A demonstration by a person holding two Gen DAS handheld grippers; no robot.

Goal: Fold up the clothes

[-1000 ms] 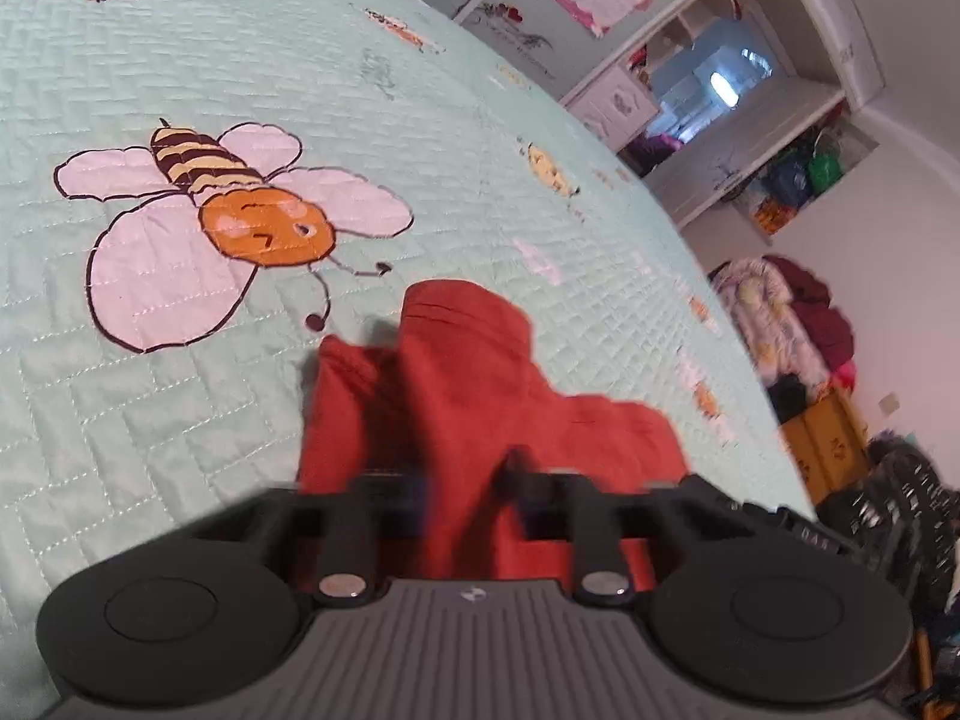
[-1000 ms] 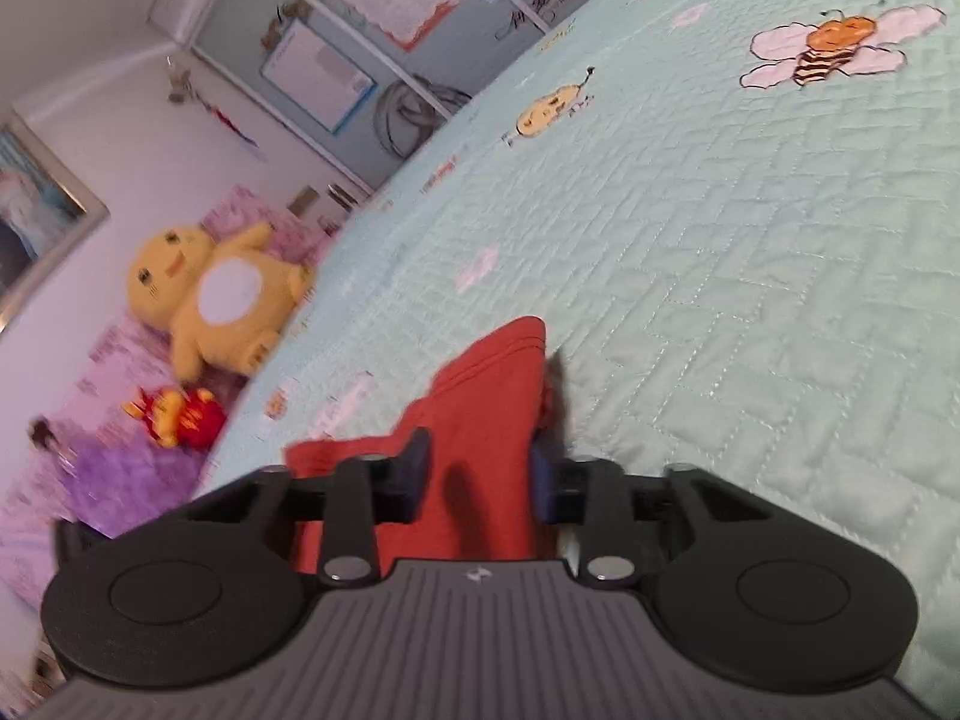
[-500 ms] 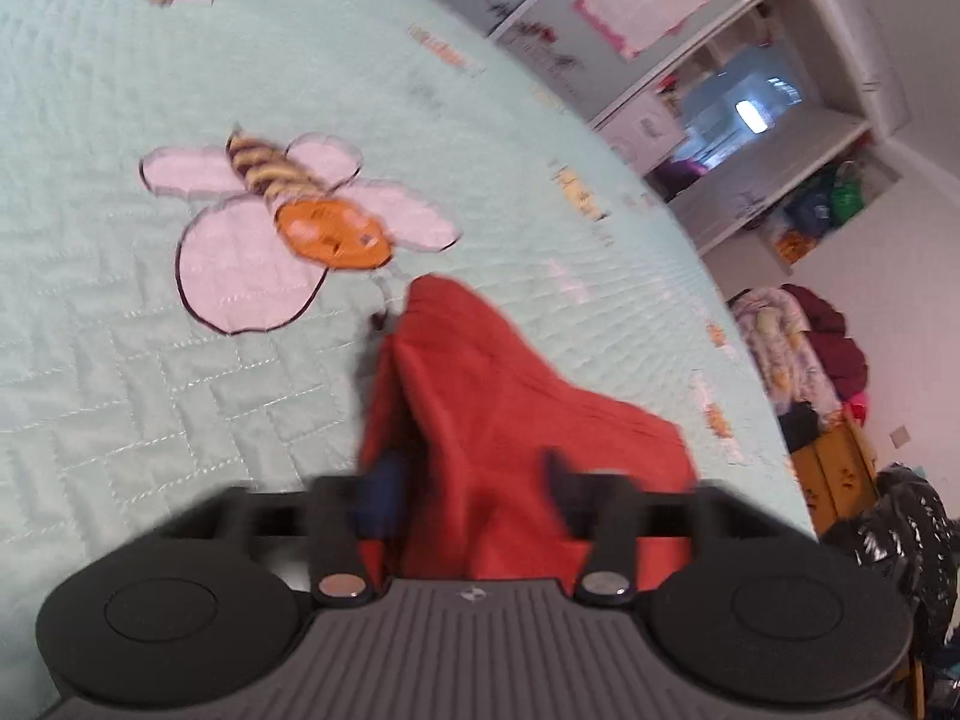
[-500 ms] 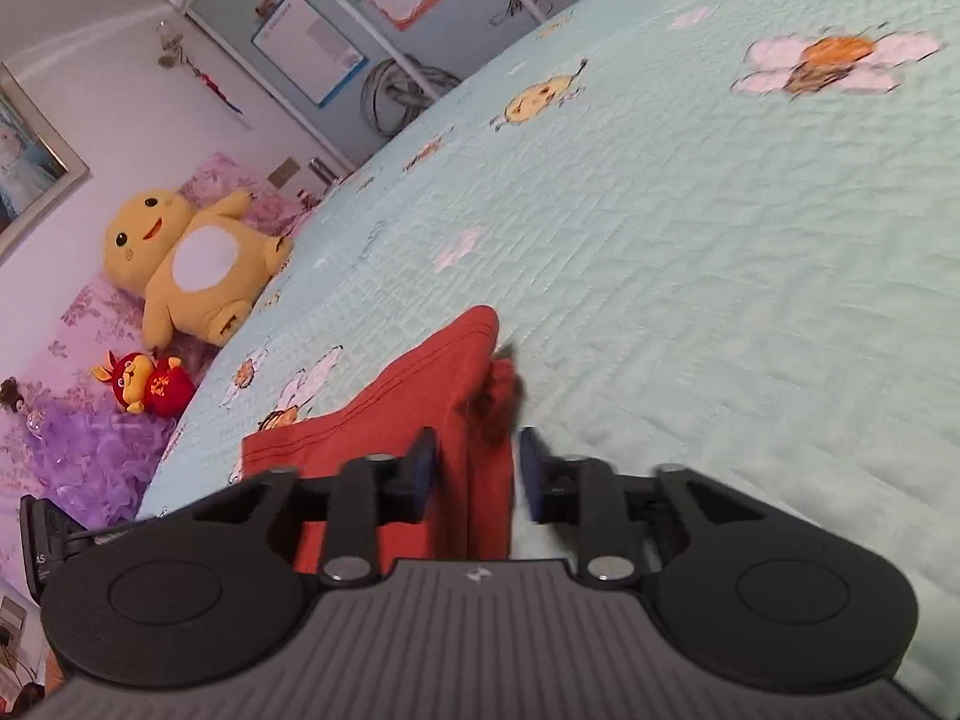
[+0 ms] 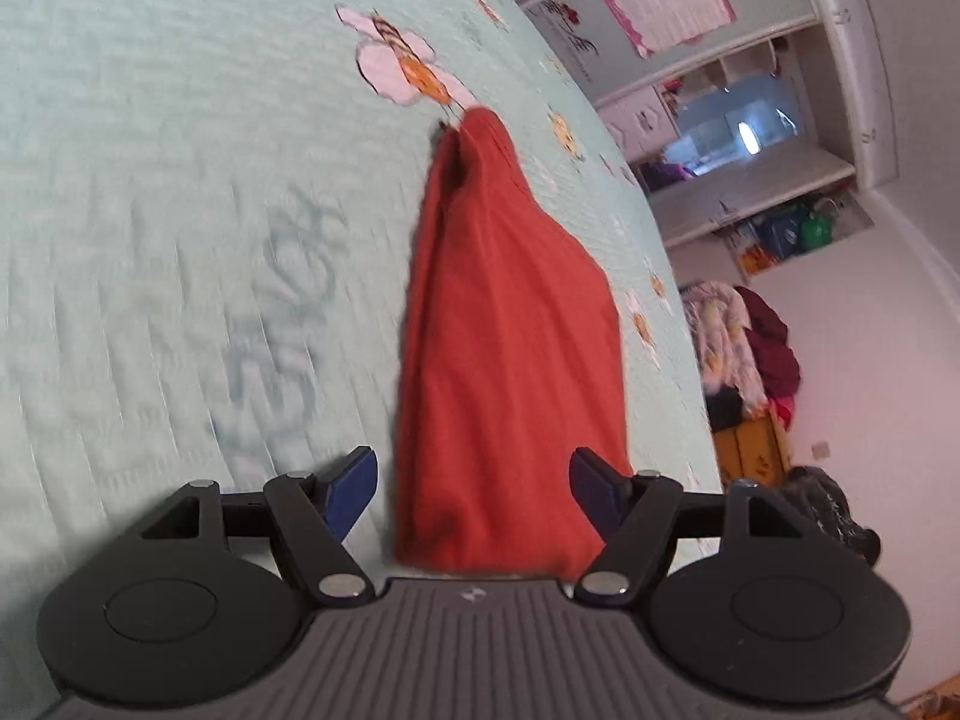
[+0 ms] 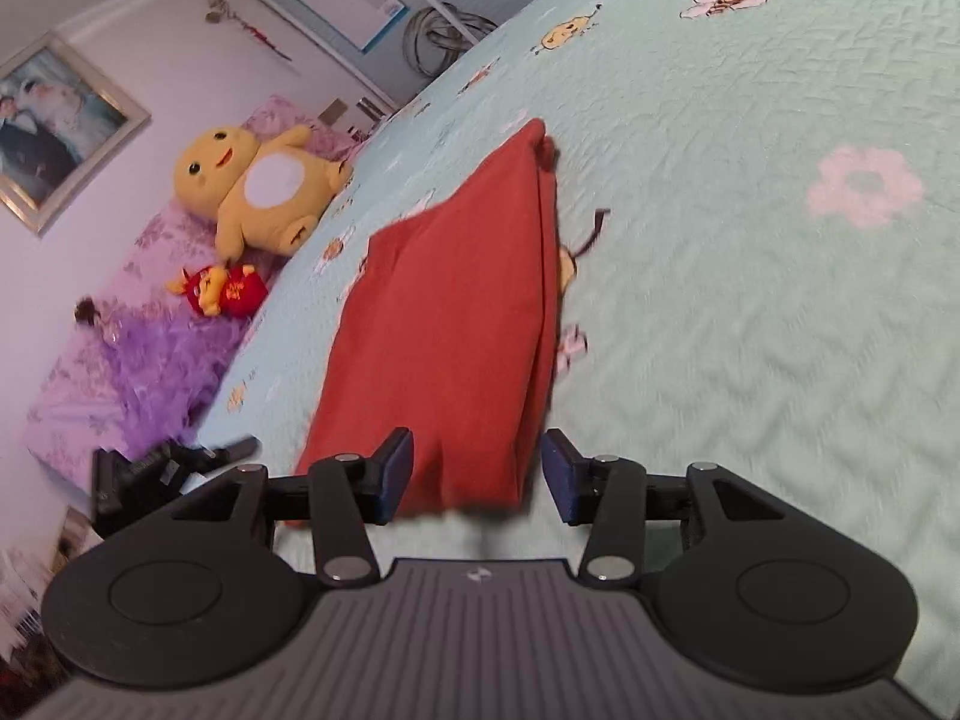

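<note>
Both jaws stand apart as we look: our left gripper (image 5: 474, 495) has just been opening and now gapes wide, its blue pads (image 5: 351, 495) clear of the cloth on either side, gripping nothing. Our right gripper (image 6: 477, 474) has just been opening too, to a narrower gap, and the near edge of the red garment (image 6: 444, 324) sits between its pads without being pinched. That garment lies folded into a long narrow strip on the pale green quilt (image 6: 750, 330), running away from us to a bunched point at its far end, close by the bee print (image 5: 408, 69) in the left view. In the left view its left fold is a fairly straight line and its right edge flares out midway; in the right view the right-hand edge shows stacked layers, crisp and straight. Beside that edge we have open quilt, wide and bare of things, stretching off past a pink flower print (image 6: 864, 186). On the other side the bed's edge comes sooner, with a yellow plush toy (image 6: 252, 192) and a small red plush (image 6: 219, 291) on purple bedding well apart from the cloth.
</note>
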